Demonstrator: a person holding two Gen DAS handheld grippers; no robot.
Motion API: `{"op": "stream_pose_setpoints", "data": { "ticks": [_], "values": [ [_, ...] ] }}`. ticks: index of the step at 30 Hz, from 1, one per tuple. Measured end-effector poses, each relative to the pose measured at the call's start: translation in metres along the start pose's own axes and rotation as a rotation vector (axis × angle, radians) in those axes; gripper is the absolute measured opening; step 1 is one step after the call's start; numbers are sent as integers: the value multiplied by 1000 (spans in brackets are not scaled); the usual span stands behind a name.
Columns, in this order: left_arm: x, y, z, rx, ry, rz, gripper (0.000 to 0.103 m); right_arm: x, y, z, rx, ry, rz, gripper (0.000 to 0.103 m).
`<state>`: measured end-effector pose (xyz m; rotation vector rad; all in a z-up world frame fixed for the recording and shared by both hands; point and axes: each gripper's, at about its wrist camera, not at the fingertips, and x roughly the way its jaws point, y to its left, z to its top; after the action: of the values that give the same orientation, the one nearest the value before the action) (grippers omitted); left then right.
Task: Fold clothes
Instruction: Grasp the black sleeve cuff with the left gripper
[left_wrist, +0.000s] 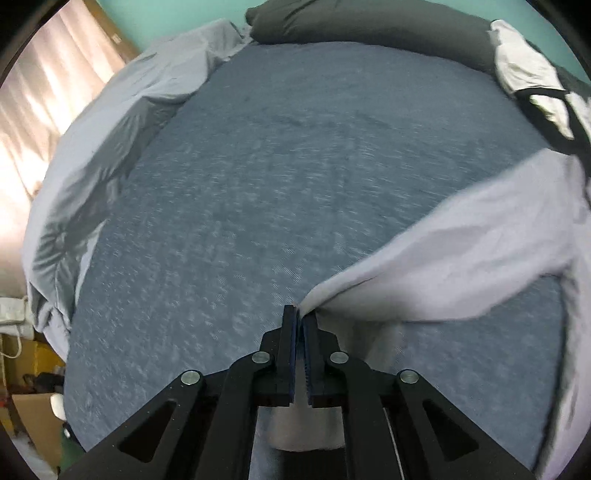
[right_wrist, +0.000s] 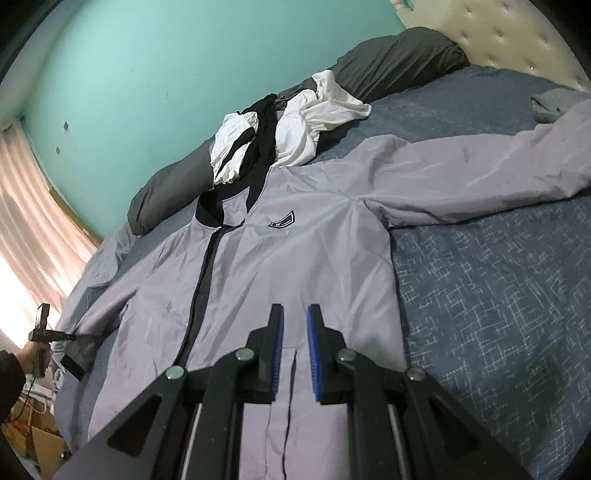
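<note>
A pale lilac-grey zip jacket (right_wrist: 295, 240) with a black collar and a chest badge lies face up on the blue bed cover (right_wrist: 498, 295), its right sleeve stretched out. My left gripper (left_wrist: 301, 314) is shut on the end of the jacket's other sleeve (left_wrist: 461, 251), which rises off the bed toward the right. At the far left of the right wrist view a hand (right_wrist: 20, 360) holds that tool by the sleeve end. My right gripper (right_wrist: 295, 310) hovers over the jacket's lower front, its jaws a narrow gap apart with nothing between the blue pads.
A crumpled white and black garment (right_wrist: 295, 125) lies above the collar against a dark grey duvet roll (right_wrist: 388, 66). A light grey blanket (left_wrist: 110, 129) is bunched along the bed's left edge. Curtains (left_wrist: 37, 110), a tufted headboard (right_wrist: 498, 33) and cardboard boxes (left_wrist: 33, 413) border the bed.
</note>
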<state>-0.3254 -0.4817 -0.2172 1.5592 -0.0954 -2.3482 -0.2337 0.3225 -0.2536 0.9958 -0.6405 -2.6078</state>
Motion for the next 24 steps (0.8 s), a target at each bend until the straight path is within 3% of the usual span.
{"op": "stream_pose_setpoints", "data": {
  "ticks": [4,6,8,12,19,21,24],
  "values": [
    [11,-8,18,28,-57,104,17,3,2,-1,-11,1,-15,12],
    [10,-10,24,34,-83,149,28,5,1,-2,-13,4,-23,12],
    [7,-4,29,28,-104,166,31,8,-1,-3,-4,12,-27,12],
    [-3,19,23,-14,-83,226,38,6,0,-4,2,14,-15,12],
    [-19,42,-22,-147,-70,58,43,-2,8,-1,7,-4,16,12],
    [-13,47,-37,-200,-63,6,57,-5,9,0,12,-10,20,12],
    [1,57,-65,-313,-24,-61,66,-8,9,0,29,-15,25,12]
  ]
}}
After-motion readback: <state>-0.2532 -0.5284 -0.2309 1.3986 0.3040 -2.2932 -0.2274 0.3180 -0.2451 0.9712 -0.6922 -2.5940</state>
